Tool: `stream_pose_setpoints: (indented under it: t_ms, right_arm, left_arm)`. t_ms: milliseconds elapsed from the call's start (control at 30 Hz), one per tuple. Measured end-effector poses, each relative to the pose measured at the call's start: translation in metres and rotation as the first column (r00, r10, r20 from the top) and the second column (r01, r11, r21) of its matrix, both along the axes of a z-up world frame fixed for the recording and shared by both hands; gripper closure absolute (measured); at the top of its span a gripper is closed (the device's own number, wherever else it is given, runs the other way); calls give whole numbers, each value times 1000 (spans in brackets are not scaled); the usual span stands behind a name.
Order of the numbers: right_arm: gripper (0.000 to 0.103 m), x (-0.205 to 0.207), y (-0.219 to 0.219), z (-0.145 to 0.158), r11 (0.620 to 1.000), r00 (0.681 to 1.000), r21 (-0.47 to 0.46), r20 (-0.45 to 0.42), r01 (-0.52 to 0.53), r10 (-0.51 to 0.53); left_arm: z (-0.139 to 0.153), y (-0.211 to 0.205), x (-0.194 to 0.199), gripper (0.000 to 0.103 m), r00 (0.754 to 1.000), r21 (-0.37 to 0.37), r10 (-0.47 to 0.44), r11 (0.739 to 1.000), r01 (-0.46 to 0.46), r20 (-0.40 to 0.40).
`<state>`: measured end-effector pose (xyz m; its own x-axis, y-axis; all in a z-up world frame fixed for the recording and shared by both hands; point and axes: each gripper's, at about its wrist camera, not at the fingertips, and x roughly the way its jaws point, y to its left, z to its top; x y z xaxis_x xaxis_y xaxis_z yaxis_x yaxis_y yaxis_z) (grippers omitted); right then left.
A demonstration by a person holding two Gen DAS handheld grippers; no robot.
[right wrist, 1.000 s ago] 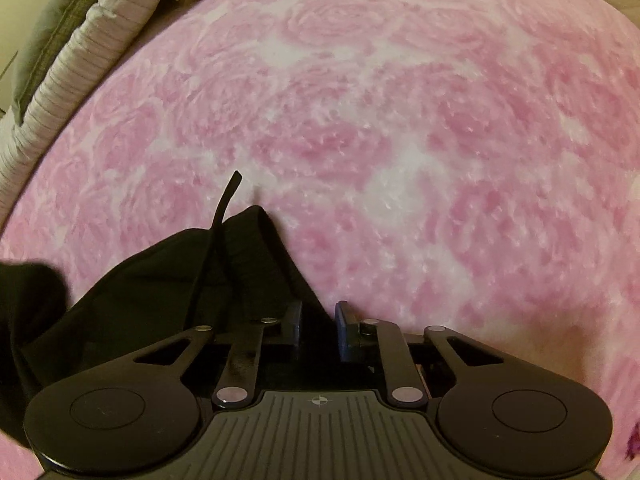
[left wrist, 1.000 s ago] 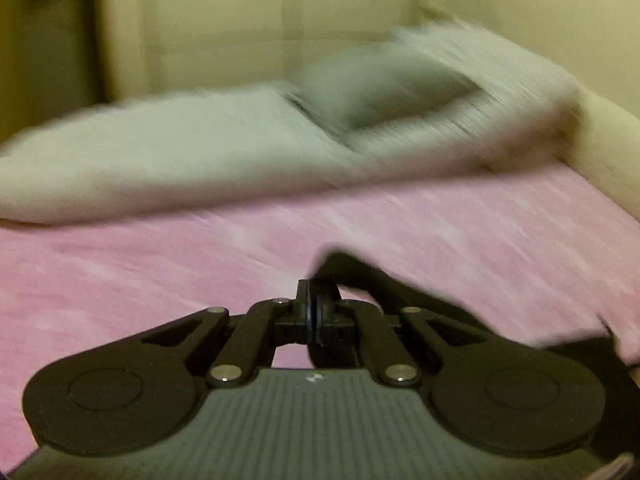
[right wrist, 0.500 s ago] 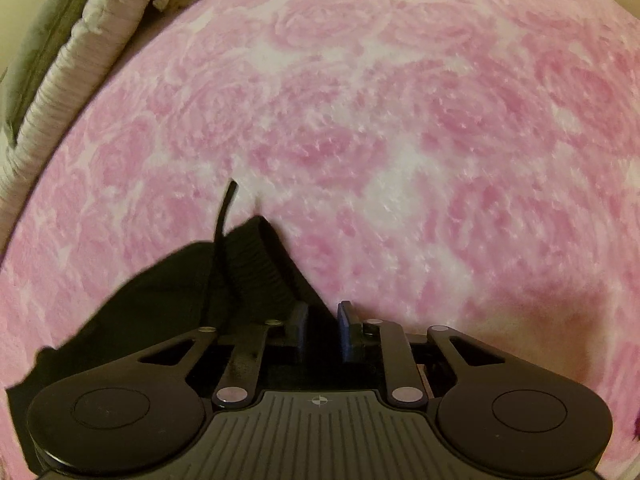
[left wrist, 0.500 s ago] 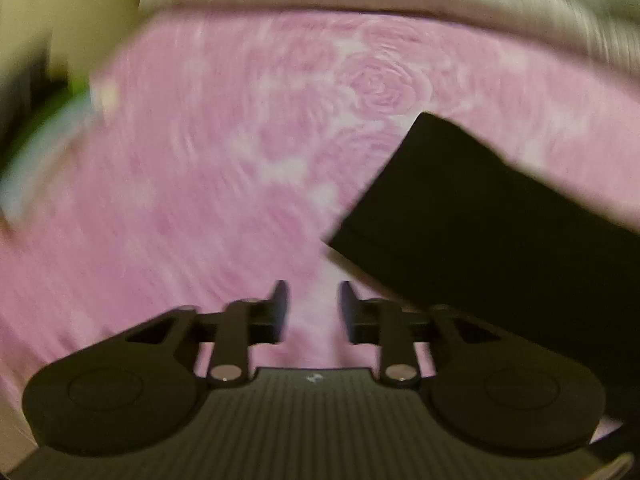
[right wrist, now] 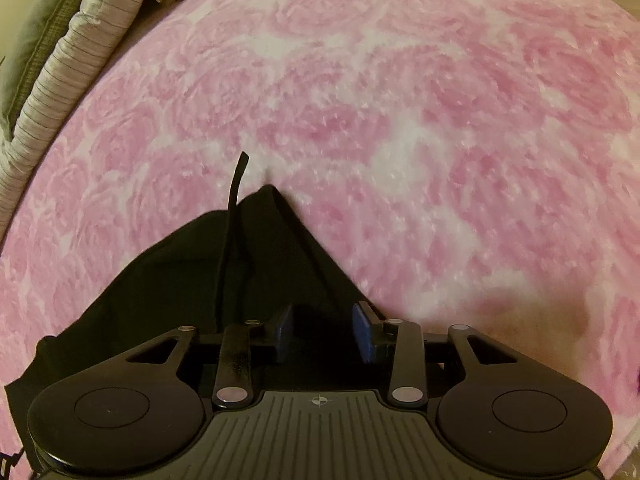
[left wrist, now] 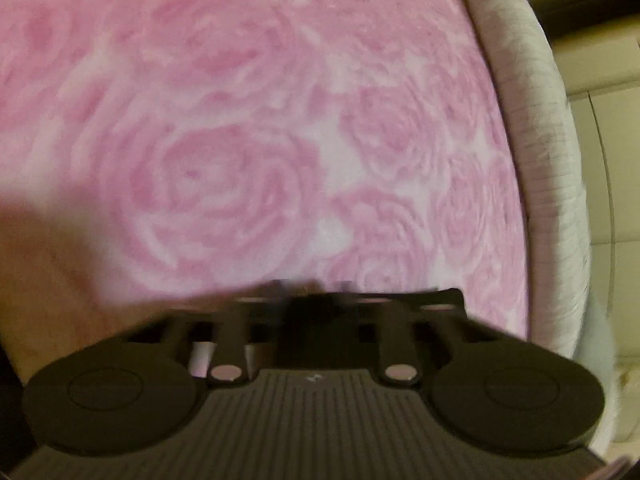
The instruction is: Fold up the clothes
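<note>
Right wrist view: right gripper (right wrist: 323, 334) pointed steeply down, jaws apart at a middling width and just been opening; dark cloth of the black garment (right wrist: 256, 264) lay between and under the blue pads (right wrist: 363, 338), but they did not press on it. Looked like a release after setting that corner down. Garment was bunched at near left, its corner peaking toward the middle, a thin black cord (right wrist: 234, 216) running up from it. Beyond, pink rose-print blanket (right wrist: 400, 100) covered the bed; striped grey bedding (right wrist: 68, 64) bunched at far left.

Left wrist view, blurred: left gripper (left wrist: 314, 292) had jaws drawn narrow, practically together, just been closing. Something dark sat at the tips, too smeared to tell if cloth was pinched. Only the rose-print blanket lay ahead, a pale grey cover (left wrist: 536, 160) edging it on the right, tiled floor (left wrist: 612, 128) past that. Probably reaching for another edge of the garment to fold; fold seemed barely begun.
</note>
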<state>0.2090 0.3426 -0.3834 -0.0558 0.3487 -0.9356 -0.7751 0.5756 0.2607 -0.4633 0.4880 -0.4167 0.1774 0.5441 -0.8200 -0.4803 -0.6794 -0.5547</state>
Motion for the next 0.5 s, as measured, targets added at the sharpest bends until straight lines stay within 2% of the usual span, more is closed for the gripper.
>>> stream_pose_setpoints:
  t_ms: [33,67,100,133,167,233,267,300,333,467,500]
  right_arm:
    - [66,-1,-2,2,1000,1000,2,4,-2,2]
    - [66,-3,-3,4,1000,1000,2,8,-5,5]
    - [66,-3,-4,6,1000,1000,1,13,-9,9]
    - [66,-4,-5,9,1000,1000,0,18,-13,13]
    - [66,-4,-7,10,1000,1000,-1,22,-16,16]
    - [66,-3,-9,11,1000,1000,-10,27,-12,12]
    - [66,-1,-11,11,1000,1000,-16,26,-8,8]
    - [66,0,-12,10,1000,1000,-22,26,-2,3]
    - [66,2,-14,9,1000,1000,-29,26,6,-6]
    - [66,10,-20,6,999,1000,-47,14,20,-19]
    - [66,12,-21,5,999,1000,-48,11,14,-14]
  left_arm:
    - [12,6,10,99,995,38,-87,995,89,-52]
    - [33,10,25,99,969,97,-205,971,219,-135]
    - [54,8,46,99,922,152,-325,921,359,-212]
    - [74,4,67,99,859,194,-428,851,487,-279]
    - [92,-3,91,99,779,222,-532,759,613,-331]
    - [112,-27,141,97,598,248,-723,544,801,-345]
    - [113,-41,164,93,513,251,-799,451,856,-314]
    - [109,-57,187,90,432,251,-863,372,894,-261]
    - [103,-70,202,87,394,234,-892,344,909,-222]
    - [71,-119,240,84,371,108,-923,361,926,-98]
    - [67,-126,241,84,408,96,-910,401,911,-73]
